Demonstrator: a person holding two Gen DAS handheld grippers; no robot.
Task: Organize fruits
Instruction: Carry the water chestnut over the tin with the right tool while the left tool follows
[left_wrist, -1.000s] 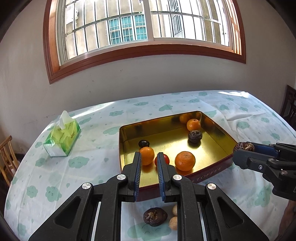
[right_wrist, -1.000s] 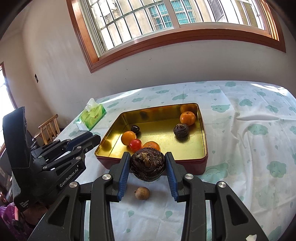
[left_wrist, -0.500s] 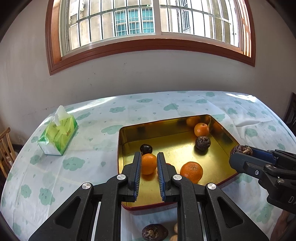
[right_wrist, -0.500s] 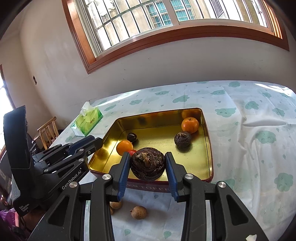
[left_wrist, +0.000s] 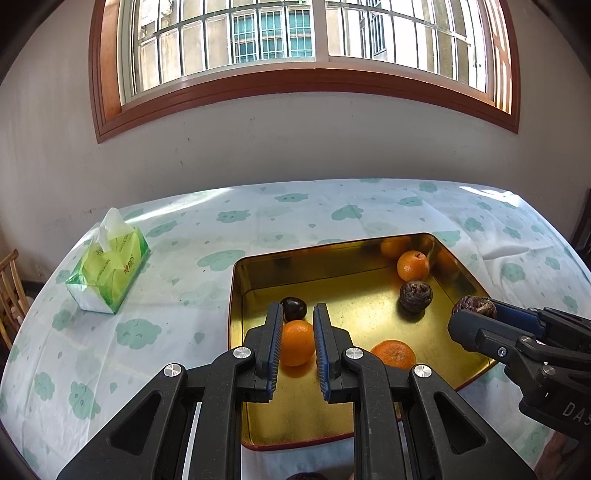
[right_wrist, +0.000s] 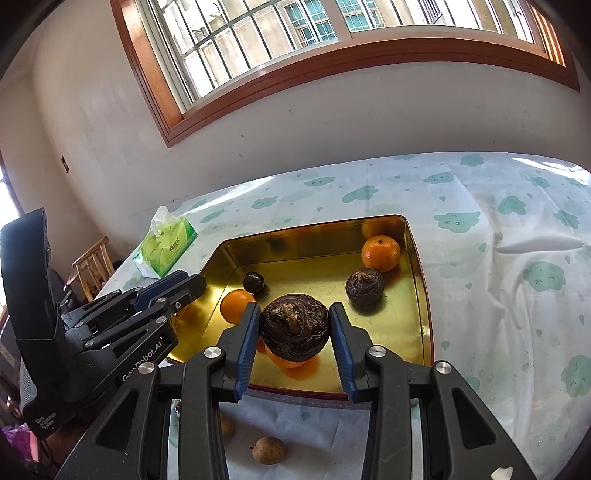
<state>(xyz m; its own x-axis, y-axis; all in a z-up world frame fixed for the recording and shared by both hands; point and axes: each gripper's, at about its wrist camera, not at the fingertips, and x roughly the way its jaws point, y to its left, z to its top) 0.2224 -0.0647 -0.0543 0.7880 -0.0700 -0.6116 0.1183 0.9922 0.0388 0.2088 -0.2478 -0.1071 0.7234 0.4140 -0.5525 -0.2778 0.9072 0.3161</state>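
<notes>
Right wrist view: dark wrinkled round fruit (right_wrist: 294, 328) is being clamped by right gripper (right_wrist: 294, 334) above gold metal tray (right_wrist: 419, 280) | left gripper (left_wrist: 294, 347) is being held closed, empty | step judged: carrying to tray | next: lowering onto bare floor between oranges, then release

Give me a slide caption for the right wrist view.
Right claw holds a dark wrinkled fruit above the gold tin of oranges.

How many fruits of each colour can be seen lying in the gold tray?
Orange fruits: 3
Dark wrinkled fruit: 1
Small dark smooth fruit: 1
Total: 5
Not counted: the held wrinkled fruit in the right gripper.
</notes>
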